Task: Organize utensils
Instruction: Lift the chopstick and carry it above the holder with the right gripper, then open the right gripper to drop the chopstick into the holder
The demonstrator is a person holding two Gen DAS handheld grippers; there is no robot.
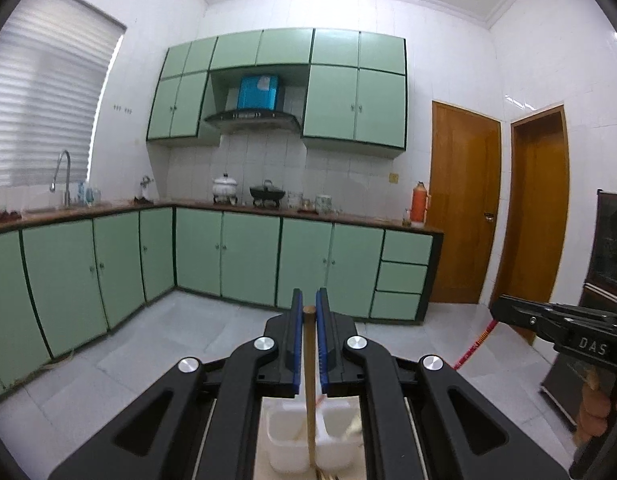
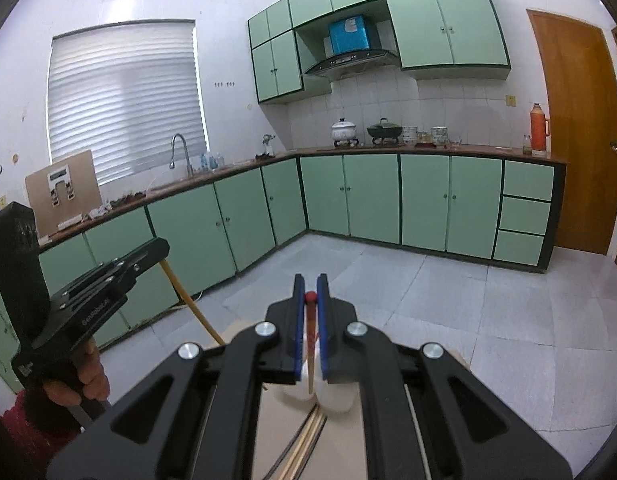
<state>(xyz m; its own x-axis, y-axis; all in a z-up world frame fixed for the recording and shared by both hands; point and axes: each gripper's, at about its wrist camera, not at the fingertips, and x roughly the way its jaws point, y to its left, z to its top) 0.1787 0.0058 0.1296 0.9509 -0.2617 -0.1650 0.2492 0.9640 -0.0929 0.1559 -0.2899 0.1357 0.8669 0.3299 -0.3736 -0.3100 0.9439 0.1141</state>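
Observation:
My left gripper (image 1: 309,309) is shut on a plain wooden chopstick (image 1: 309,380) that hangs down between the blue pads, above a white divided holder (image 1: 286,436) on the table. My right gripper (image 2: 310,295) is shut on a red-tipped chopstick (image 2: 311,332) that slopes down over the white holder (image 2: 336,400). Several more chopsticks (image 2: 308,436) lie flat on the tabletop just in front of that holder. Each gripper shows in the other's view: the right one (image 1: 504,312) at the right edge, the left one (image 2: 160,246) at the left with its wooden chopstick (image 2: 188,300).
A beige table (image 2: 276,432) carries the holder. Beyond lies a tiled floor (image 2: 448,300), green base cabinets (image 1: 248,256) and a counter with pots, a sink tap (image 1: 62,176) and an orange flask (image 1: 418,202). Wooden doors (image 1: 464,200) stand at the right.

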